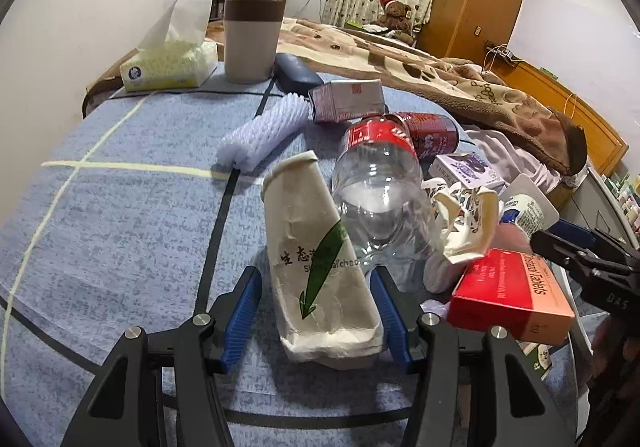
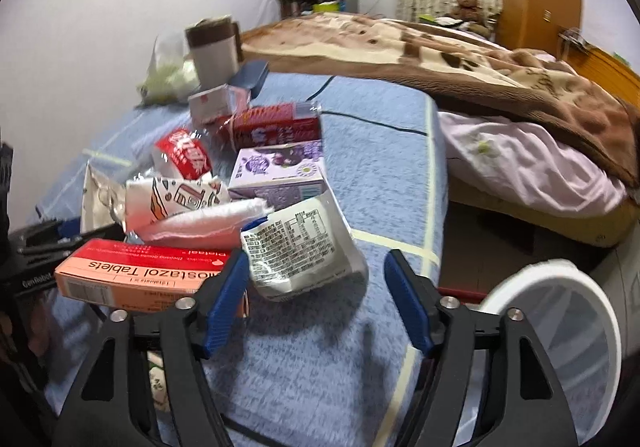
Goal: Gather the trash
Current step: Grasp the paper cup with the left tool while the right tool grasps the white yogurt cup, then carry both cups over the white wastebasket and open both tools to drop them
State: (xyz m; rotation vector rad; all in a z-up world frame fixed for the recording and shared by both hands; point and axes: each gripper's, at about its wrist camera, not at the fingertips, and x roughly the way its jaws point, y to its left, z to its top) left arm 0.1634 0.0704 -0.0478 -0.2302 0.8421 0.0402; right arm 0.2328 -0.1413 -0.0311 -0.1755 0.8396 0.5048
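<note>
A flattened white paper cup with a green arrow lies on the blue cloth between the jaws of my left gripper. The gripper is open, with a gap showing at its left pad. Behind the cup lie a clear plastic bottle with a red label, a red can, a purple carton and a red tablet box. My right gripper is open around the near end of a crumpled white packet with a printed label. The pads do not press on it.
A white bin stands below the table's right edge. At the back are a tissue pack, a tall tumbler, a dark case, a white ribbed roller and a pale box. A bed with a brown blanket lies beyond.
</note>
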